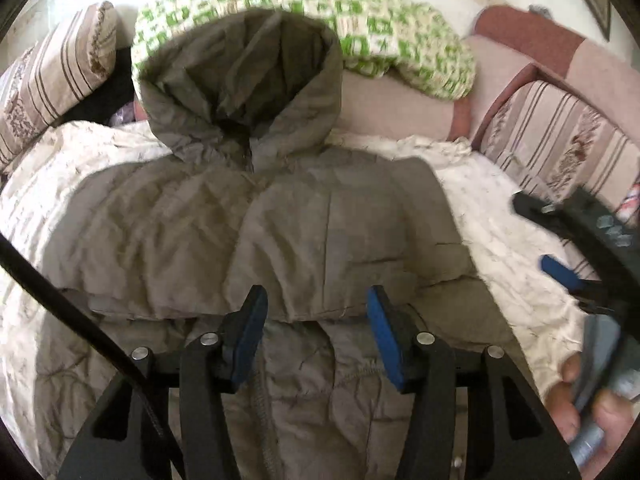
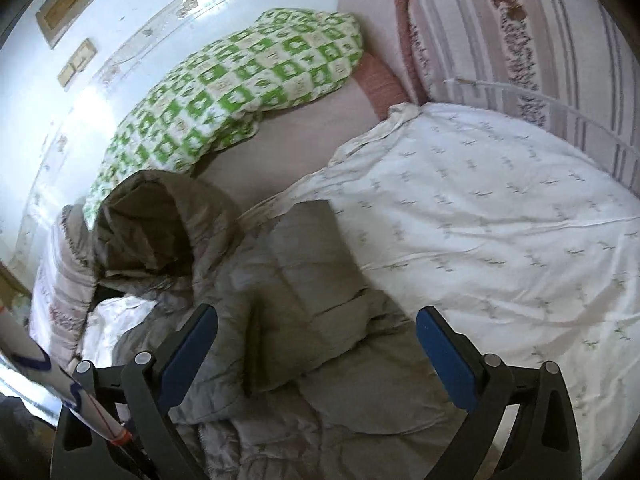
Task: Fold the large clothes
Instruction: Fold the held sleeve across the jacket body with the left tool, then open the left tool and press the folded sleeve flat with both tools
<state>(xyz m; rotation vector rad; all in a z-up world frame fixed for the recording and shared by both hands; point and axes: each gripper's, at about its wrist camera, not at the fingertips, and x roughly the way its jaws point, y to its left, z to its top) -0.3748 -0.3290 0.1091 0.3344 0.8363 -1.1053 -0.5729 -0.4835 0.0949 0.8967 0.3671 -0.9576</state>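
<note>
A grey-olive hooded puffer jacket (image 1: 312, 216) lies on a white patterned bed cover (image 1: 500, 232), its hood (image 1: 244, 80) propped up at the far end. Both sides are folded in over the front. My left gripper (image 1: 318, 320) hovers open over the near fold edge, its blue pads apart and pressing on nothing. In the right wrist view the jacket (image 2: 304, 280) lies low and left, and my right gripper (image 2: 316, 344) stands wide open above its right side, holding nothing. The right gripper (image 1: 560, 268) also shows at the right edge of the left wrist view, with a person's hand (image 1: 576, 400) on it.
A green-and-white checked blanket (image 1: 360, 24) lies behind the hood on a pink sofa back (image 1: 400, 108). Striped cushions sit at the left (image 1: 52, 76) and right (image 1: 560, 140). A black cable (image 1: 72, 300) crosses the lower left. White bed cover (image 2: 500, 220) spreads to the jacket's right.
</note>
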